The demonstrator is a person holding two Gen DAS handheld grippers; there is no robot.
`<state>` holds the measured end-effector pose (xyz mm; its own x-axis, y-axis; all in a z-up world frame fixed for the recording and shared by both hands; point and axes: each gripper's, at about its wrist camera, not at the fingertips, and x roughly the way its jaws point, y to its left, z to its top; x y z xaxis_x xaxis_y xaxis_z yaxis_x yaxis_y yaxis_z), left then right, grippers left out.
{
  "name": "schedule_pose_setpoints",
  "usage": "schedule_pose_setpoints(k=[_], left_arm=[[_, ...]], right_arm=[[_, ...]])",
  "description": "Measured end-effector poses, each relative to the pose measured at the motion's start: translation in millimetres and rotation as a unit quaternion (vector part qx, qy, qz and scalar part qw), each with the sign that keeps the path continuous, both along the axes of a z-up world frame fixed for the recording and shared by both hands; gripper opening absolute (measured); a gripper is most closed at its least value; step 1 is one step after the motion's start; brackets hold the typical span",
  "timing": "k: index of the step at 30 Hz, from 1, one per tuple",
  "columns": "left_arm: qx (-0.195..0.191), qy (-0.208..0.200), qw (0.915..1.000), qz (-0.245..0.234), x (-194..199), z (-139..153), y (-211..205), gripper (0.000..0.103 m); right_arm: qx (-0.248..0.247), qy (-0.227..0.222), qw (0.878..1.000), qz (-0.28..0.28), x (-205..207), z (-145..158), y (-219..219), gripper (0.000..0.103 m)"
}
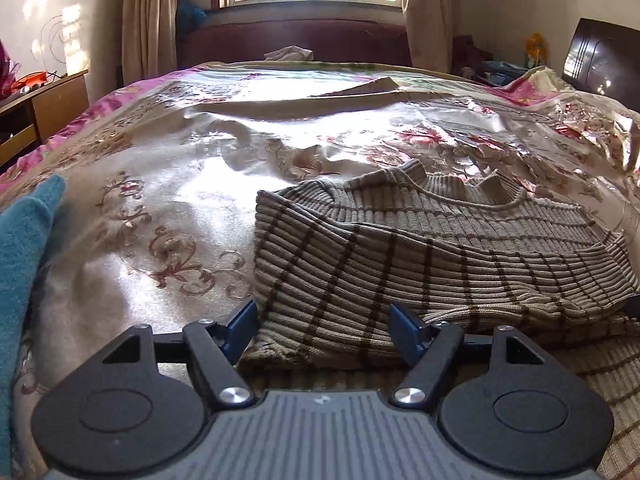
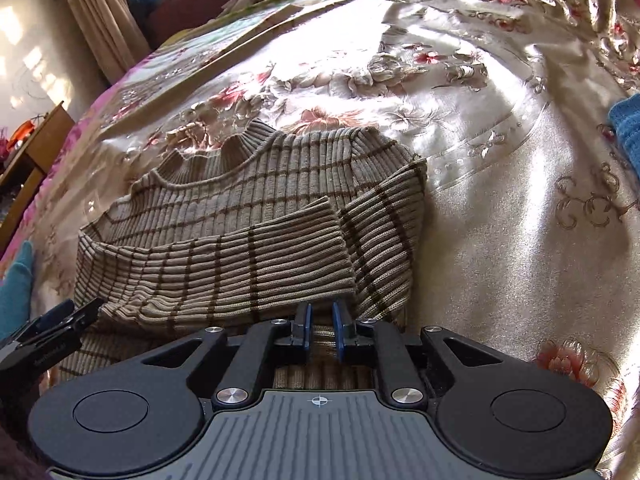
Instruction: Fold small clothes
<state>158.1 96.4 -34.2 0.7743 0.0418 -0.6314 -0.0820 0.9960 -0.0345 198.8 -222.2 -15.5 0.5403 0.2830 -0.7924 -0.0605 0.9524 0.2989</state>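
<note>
You are working over a bed [image 1: 168, 208] covered with a shiny flowered bedspread, and the striped ribbed sweater [image 1: 420, 240] is lying on it with both sleeves folded across its front. Your left gripper [image 1: 324, 332] is hanging over the sweater's near left edge with its jaws standing wide, the knit lying between them but unpressed. Your right gripper [image 2: 320, 332] is sitting at the sweater's lower edge with its jaws narrow, a slim gap showing, nothing clamped. A teal cloth [image 1: 24, 248] is lying at the bed's left edge.
</note>
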Motion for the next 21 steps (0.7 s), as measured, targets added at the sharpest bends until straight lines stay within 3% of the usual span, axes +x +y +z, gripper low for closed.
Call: schedule_pose_setpoints(k=[6,11,16,21], left_arm=[[-0.001,0.006,1.0,-0.004,-9,8,1,0.076],[-0.016,0.033,0.9993,-0.003,-41,17,22,0.076],[-0.018,0.079,0.9967,-0.003,-96,23,40,0.076],[-0.027,0.129,0.9913,-0.004,-146,28,47,0.076]], right_arm=[[0.008,-0.005,1.0,0.002,-5,4,-3,0.016],[0.003,0.001,1.0,0.021,-25,11,-13,0.021],[0.012,0.017,0.999,0.039,-72,27,-32,0.022],[0.027,0.068,0.995,0.072,-126,30,-41,0.028]])
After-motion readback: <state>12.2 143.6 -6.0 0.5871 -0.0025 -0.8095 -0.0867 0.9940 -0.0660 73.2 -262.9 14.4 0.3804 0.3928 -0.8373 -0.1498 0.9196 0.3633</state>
